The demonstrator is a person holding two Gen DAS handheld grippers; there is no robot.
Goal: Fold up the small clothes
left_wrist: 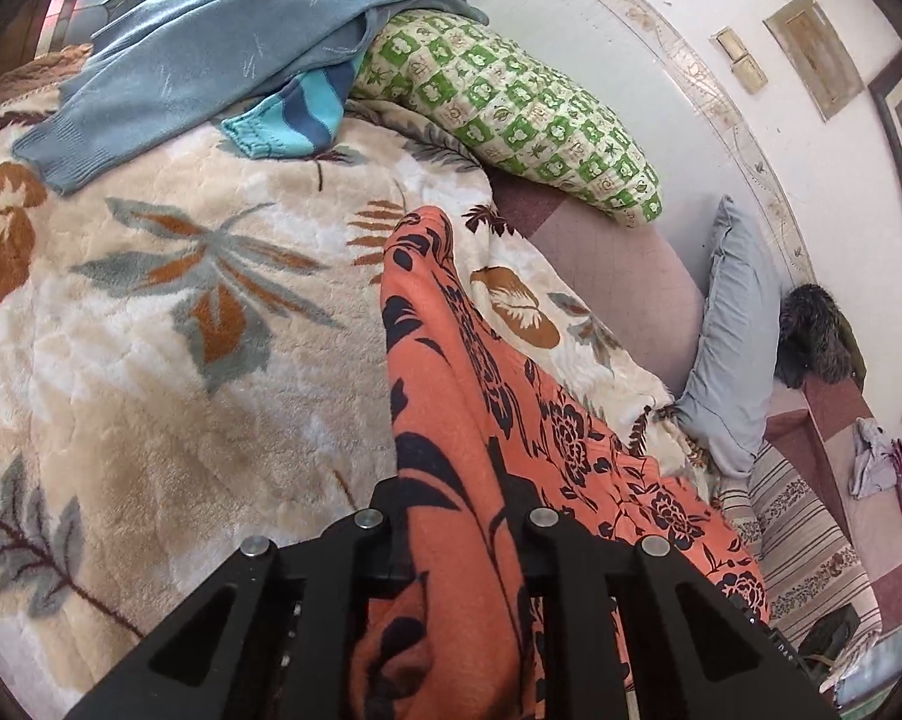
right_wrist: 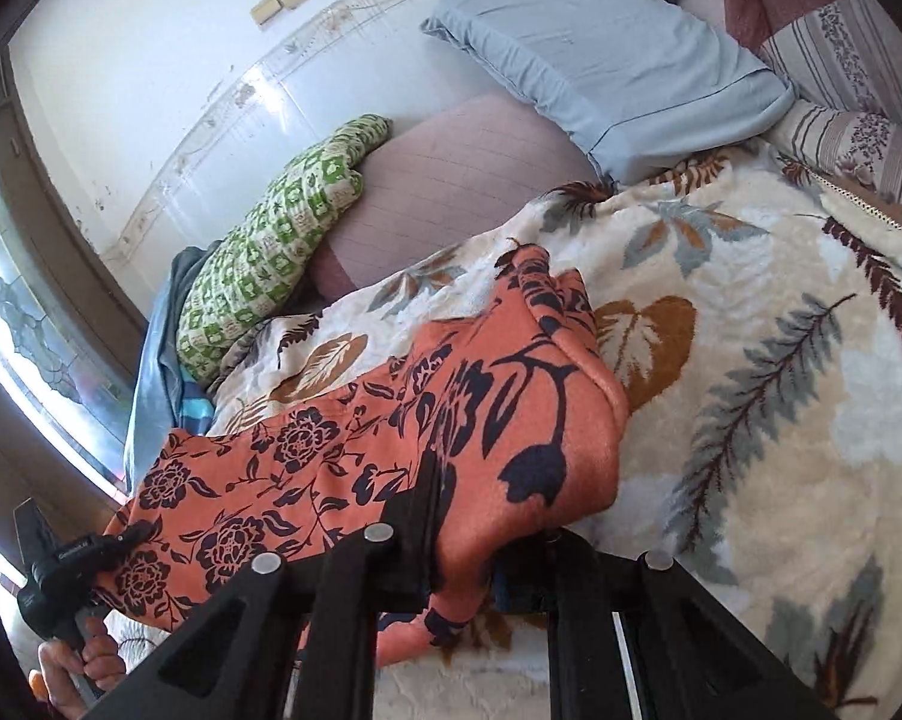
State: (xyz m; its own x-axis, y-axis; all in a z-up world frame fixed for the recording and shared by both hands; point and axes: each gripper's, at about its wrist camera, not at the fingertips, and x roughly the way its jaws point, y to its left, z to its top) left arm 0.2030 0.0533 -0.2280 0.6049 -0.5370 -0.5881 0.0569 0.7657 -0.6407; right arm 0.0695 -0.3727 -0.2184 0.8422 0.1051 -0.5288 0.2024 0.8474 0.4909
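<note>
An orange garment (left_wrist: pixel 451 360) with dark flower print lies in a long bunched strip across the floral plush blanket (left_wrist: pixel 150 360). My left gripper (left_wrist: pixel 457 492) is shut on the orange garment's near end, and the cloth fills the gap between its black fingers. In the right wrist view the same orange garment (right_wrist: pixel 390 420) stretches to the left, and my right gripper (right_wrist: pixel 469 528) is shut on its other end, with cloth draped over the right finger. The left gripper (right_wrist: pixel 66 564) shows at the lower left, held by a hand (right_wrist: pixel 72 660).
A grey-blue sweater (left_wrist: pixel 210 48) and a teal striped piece (left_wrist: pixel 288 114) lie at the blanket's far side. A green checked pillow (left_wrist: pixel 511 108) and a pale blue pillow (left_wrist: pixel 733 330) rest against the wall. A window (right_wrist: pixel 30 312) stands at the left.
</note>
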